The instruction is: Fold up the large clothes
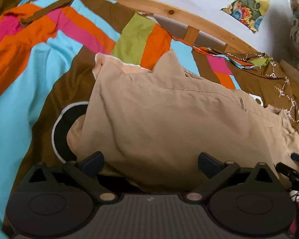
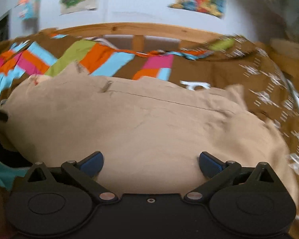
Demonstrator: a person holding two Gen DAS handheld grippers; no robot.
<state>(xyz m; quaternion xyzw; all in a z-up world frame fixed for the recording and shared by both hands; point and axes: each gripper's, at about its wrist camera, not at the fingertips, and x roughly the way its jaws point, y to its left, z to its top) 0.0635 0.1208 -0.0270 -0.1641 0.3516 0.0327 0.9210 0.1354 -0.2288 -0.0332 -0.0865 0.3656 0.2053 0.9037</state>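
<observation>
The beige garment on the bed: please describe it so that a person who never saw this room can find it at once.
Start at the wooden bed rail under the white wall, then look down over the bedspread with its brown, blue, orange and pink stripes. The beige garment lies on that cover, just ahead of both open grippers. It is the only plain, pale piece of cloth there, with a long seam and a small stitched pocket slit.

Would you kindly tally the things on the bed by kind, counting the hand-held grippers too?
Beige garment: 1
Patchwork bedspread: 1
Black round object with a white rim, partly under the garment: 1
Hand-held grippers, left and right, both open: 2
Total: 5
</observation>
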